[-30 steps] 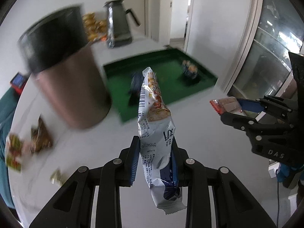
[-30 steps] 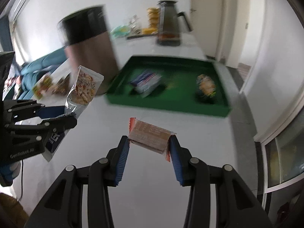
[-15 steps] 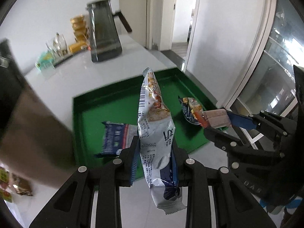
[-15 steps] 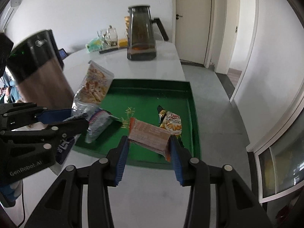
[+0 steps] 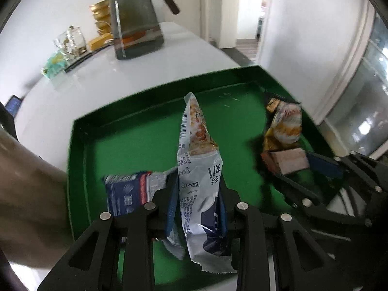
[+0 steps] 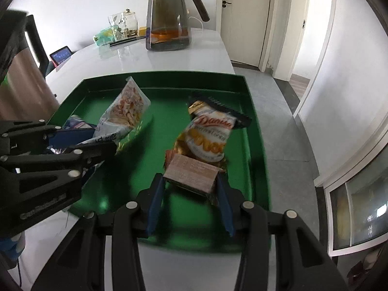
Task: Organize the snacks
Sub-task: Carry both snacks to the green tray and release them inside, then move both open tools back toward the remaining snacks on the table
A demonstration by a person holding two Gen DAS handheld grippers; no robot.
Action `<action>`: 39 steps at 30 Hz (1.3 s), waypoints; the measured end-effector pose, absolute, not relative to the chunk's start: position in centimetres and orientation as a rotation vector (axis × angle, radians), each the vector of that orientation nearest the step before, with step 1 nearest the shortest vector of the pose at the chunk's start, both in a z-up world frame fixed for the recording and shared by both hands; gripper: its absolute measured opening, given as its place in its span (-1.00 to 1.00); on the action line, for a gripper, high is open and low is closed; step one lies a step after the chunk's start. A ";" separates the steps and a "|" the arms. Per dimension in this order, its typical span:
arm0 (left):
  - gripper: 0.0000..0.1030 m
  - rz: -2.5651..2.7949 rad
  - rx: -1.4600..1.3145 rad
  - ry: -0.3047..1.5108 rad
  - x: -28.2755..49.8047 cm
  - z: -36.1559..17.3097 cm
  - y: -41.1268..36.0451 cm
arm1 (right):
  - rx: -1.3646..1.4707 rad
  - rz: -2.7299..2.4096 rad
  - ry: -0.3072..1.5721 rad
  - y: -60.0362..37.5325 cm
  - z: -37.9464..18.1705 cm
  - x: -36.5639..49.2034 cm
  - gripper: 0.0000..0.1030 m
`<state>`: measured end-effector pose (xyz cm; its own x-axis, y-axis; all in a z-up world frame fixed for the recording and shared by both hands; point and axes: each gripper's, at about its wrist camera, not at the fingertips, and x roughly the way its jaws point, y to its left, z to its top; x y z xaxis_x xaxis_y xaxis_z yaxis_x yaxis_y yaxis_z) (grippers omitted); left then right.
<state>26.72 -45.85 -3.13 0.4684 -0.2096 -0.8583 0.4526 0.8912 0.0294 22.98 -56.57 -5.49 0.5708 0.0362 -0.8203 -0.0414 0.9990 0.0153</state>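
A: Where are the two grippers standing now?

B: Both are hanging over the shallow green rectangular tray (image 6: 252, 111), which a second ago was sitting far off in the upper part of each view and is now filling the middle. The left gripper (image 5: 197, 203) is pinching a tall white-and-blue plastic snack bag printed with golden crisps (image 5: 198, 160), standing upright at frame centre.

A: And the right one?

B: The right gripper (image 6: 191, 194) is holding a flat brown rectangular wrapped bar (image 6: 191, 174) across its blue pads. Its jaws have just been easing apart a little, with the bar between them; I cannot tell whether the pads are pressing on it at this instant.

A: What is lying in the tray already?

B: An orange-and-white foil cookie packet with black ends (image 6: 208, 135) just beyond the bar, and a blue-and-silver foil packet (image 5: 128, 191) at the left, beside the left gripper.

A: So what does that mean?

B: I judge both carries are ending and the drops into the tray are beginning, the bar first.
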 end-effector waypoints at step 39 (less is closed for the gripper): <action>0.06 -0.340 0.063 0.712 13.2 11.0 -27.2 | -0.056 0.081 0.681 -47.9 8.9 10.9 0.79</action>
<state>13.21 -27.25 11.02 0.7044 -0.2842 -0.6505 0.3267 0.9433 -0.0583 10.93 -47.85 8.86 0.7739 0.0564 -0.6308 -0.0932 0.9953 -0.0253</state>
